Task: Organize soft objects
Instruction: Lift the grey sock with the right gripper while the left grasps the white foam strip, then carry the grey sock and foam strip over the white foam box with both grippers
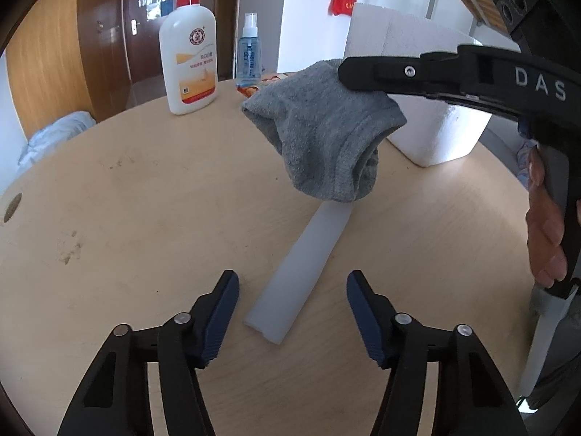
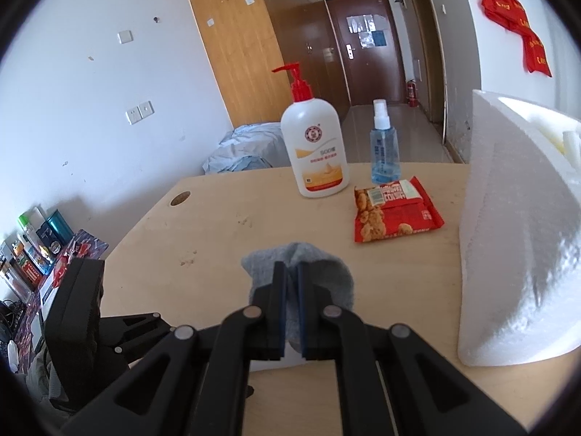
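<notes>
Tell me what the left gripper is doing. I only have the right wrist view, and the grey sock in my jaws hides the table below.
Observer: The left gripper has its jaws open on either side of the near end of a whitish translucent strip that lies on the table. The pads are not pressing on it.
Operator: Does my sock hang free?
Observer: It appears so. The grey sock dangles from the right gripper and covers the strip's far end from the left wrist view.
Operator: Anything else near my gripper?
Observer: A hand is wrapped around its handle at the right edge of that view.
</notes>
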`<state>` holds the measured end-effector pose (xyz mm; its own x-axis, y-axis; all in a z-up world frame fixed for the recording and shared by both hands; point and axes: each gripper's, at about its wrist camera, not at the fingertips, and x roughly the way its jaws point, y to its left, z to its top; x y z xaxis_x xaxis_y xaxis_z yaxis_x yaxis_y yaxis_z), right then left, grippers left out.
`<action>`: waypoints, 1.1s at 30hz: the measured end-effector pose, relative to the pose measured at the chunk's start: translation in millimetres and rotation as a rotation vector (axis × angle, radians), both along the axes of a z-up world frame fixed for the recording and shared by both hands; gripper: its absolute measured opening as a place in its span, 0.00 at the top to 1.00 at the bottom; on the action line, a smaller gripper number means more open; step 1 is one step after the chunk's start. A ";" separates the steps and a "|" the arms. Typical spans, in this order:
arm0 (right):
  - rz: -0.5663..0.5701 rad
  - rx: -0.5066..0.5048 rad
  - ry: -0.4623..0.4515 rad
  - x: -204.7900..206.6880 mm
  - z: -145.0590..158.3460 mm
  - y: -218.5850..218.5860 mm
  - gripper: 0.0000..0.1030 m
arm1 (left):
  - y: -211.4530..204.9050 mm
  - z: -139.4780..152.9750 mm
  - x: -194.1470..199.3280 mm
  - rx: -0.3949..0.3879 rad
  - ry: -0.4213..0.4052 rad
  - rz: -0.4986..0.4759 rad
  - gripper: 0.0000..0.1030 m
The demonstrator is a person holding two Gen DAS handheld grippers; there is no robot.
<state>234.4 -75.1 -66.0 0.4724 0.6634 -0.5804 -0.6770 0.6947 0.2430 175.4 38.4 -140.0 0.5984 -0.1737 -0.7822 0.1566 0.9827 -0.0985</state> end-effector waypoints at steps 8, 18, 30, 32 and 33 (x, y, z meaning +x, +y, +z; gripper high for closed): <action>-0.010 0.023 -0.013 -2.2 5.4 -4.5 0.93 | -5.5 -0.8 -6.4 0.070 -0.012 -0.011 0.73; -0.012 0.029 -0.044 -10.5 13.7 -3.0 0.93 | -1.9 4.4 -11.2 0.063 -0.029 0.001 0.94; -0.013 0.045 -0.095 -32.6 32.5 -8.1 0.93 | 13.3 41.2 -33.6 0.007 -0.133 0.084 0.94; -0.011 0.047 -0.103 -38.4 35.2 -9.4 0.93 | 15.6 48.1 -39.5 0.002 -0.148 0.102 0.94; -0.011 0.049 -0.104 -41.1 36.3 -10.5 0.93 | 15.8 50.5 -41.9 0.000 -0.152 0.105 0.94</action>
